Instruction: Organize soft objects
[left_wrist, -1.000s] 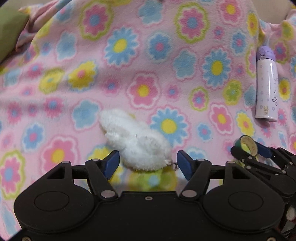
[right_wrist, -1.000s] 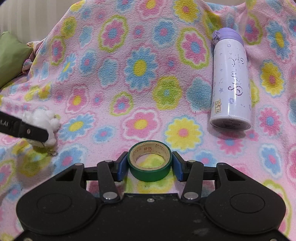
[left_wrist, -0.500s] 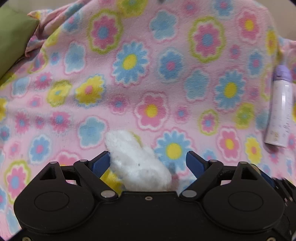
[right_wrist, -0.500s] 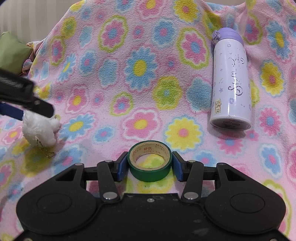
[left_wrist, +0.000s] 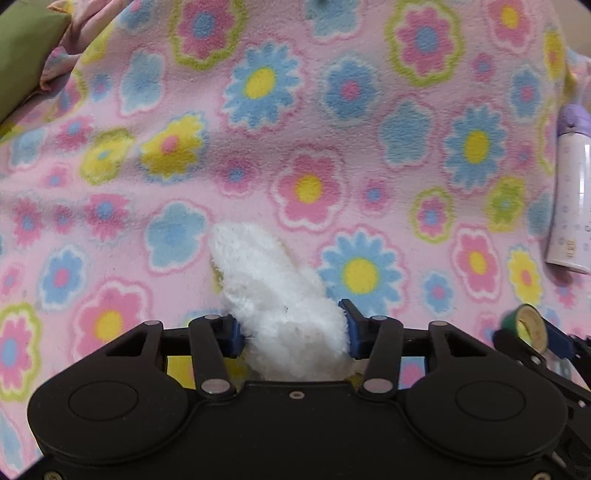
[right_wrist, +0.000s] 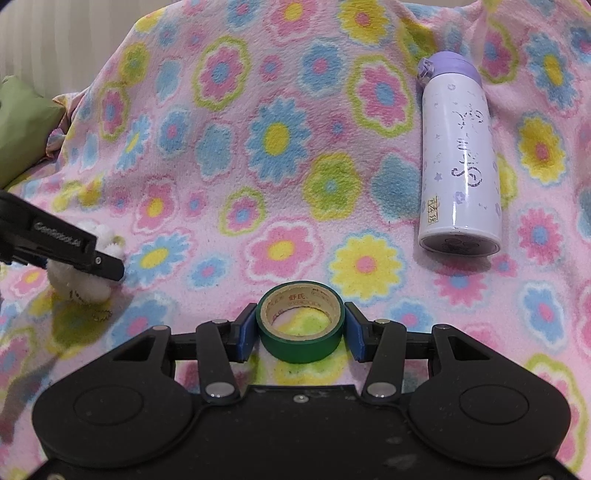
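Tape roll (right_wrist: 300, 326), printed "舒氏", clamped in right gripper (right_wrist: 300, 330); left gripper (left_wrist: 291, 334) squeezing white plush (left_wrist: 273, 291).

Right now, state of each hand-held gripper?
Left hand-held gripper: closed on the white plush toy.
Right hand-held gripper: closed on the green tape roll.

The white plush toy (left_wrist: 280, 295) is a small, fluffy, elongated piece with shaggy pile. In the left wrist view it sits at lower centre, its narrow end slanting toward the upper left of the frame and its thicker end squeezed between two blue pads. In the right wrist view it shows at the left edge, resting on the flowered blanket (right_wrist: 295, 184), a small metal ring at its base.
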